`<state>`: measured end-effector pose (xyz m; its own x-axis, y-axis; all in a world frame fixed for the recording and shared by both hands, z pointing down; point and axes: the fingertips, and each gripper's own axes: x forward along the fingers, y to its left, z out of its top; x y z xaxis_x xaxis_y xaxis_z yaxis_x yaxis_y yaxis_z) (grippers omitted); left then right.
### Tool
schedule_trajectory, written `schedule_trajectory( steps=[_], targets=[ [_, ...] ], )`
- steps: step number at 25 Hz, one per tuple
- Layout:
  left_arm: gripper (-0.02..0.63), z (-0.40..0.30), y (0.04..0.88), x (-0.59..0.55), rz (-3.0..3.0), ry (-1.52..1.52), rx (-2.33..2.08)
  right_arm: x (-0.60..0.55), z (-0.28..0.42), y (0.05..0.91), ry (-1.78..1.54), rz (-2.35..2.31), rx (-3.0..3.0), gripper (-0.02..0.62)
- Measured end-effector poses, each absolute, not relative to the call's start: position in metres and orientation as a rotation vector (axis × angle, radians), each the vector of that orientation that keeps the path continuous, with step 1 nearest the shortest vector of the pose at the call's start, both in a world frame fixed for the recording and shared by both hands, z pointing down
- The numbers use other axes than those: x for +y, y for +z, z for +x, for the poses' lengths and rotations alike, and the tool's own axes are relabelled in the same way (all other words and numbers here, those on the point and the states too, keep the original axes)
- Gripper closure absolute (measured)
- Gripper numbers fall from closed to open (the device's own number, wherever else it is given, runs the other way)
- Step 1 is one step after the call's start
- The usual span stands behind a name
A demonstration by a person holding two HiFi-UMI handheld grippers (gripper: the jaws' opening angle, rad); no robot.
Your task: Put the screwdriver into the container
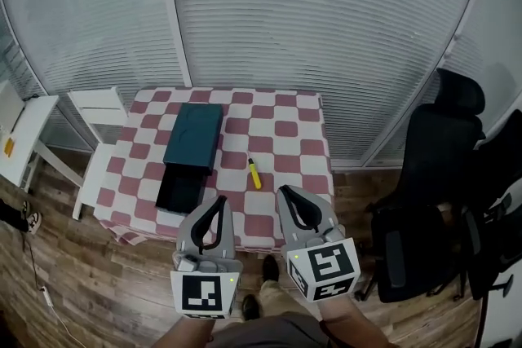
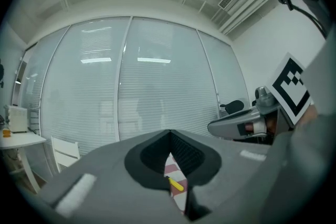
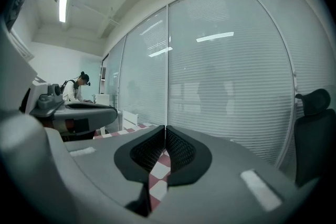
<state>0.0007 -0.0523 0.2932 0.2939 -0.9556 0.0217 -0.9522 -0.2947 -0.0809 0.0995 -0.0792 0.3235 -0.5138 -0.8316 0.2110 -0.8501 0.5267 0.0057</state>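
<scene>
A yellow screwdriver (image 1: 254, 173) with a dark tip lies on the red-and-white checked table (image 1: 281, 130), right of the container. The container is a teal box (image 1: 193, 134) with a dark tray (image 1: 181, 187) sticking out toward me. Both grippers hang over the table's near edge, short of the screwdriver. My left gripper (image 1: 219, 200) is shut and empty; in the left gripper view its jaws meet (image 2: 169, 134), and the screwdriver (image 2: 176, 184) shows through the gap below them. My right gripper (image 1: 286, 192) is also shut with nothing held (image 3: 165, 127).
A white chair (image 1: 98, 106) stands at the table's left, with a white side table (image 1: 20, 138) beyond it. A black office chair (image 1: 432, 175) stands to the right. Glass walls with blinds close the back. A person (image 3: 79, 86) stands far off in the right gripper view.
</scene>
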Motion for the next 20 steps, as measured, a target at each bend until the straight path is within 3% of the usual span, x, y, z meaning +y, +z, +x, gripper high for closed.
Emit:
schedule_trajectory(
  steps=[20],
  targets=[
    [0.606,0.001,0.278,-0.186,-2.389,-0.134,1.899,-0.217,0.091,0.329,0.176,1.317,-2.617,0.563]
  ],
)
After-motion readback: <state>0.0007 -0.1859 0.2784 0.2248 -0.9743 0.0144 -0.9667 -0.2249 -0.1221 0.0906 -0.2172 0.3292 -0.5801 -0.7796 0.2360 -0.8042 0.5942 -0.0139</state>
